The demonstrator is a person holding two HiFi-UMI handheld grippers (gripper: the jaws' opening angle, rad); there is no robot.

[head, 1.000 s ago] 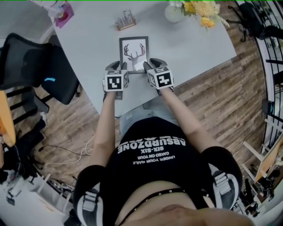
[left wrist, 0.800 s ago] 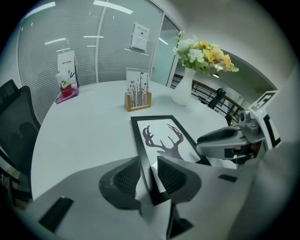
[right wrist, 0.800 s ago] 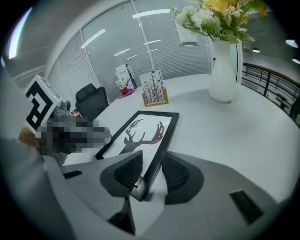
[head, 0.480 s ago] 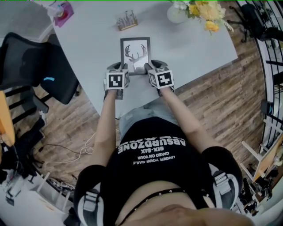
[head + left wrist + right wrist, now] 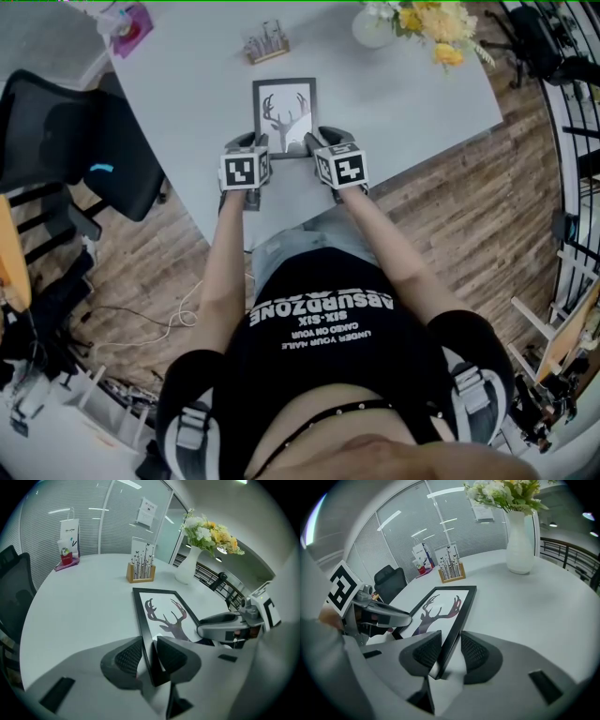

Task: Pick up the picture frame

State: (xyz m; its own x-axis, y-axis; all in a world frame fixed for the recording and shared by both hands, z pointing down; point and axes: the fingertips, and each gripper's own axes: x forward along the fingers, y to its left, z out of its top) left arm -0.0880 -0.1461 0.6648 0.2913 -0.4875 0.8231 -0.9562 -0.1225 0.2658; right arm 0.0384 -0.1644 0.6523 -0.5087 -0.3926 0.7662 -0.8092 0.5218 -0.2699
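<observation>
A black picture frame with a deer silhouette lies flat on the pale grey table. My left gripper is at its near left corner and my right gripper at its near right corner. In the left gripper view the frame's left edge runs between the left gripper's pads, which stand close on either side. In the right gripper view the frame's right edge sits between the right gripper's jaws. Those jaws are opening, and a gap shows beside the right pad.
A white vase of flowers stands at the table's far right. A small wooden stand is just beyond the frame and a pink item is at the far left. A black office chair is left of the table.
</observation>
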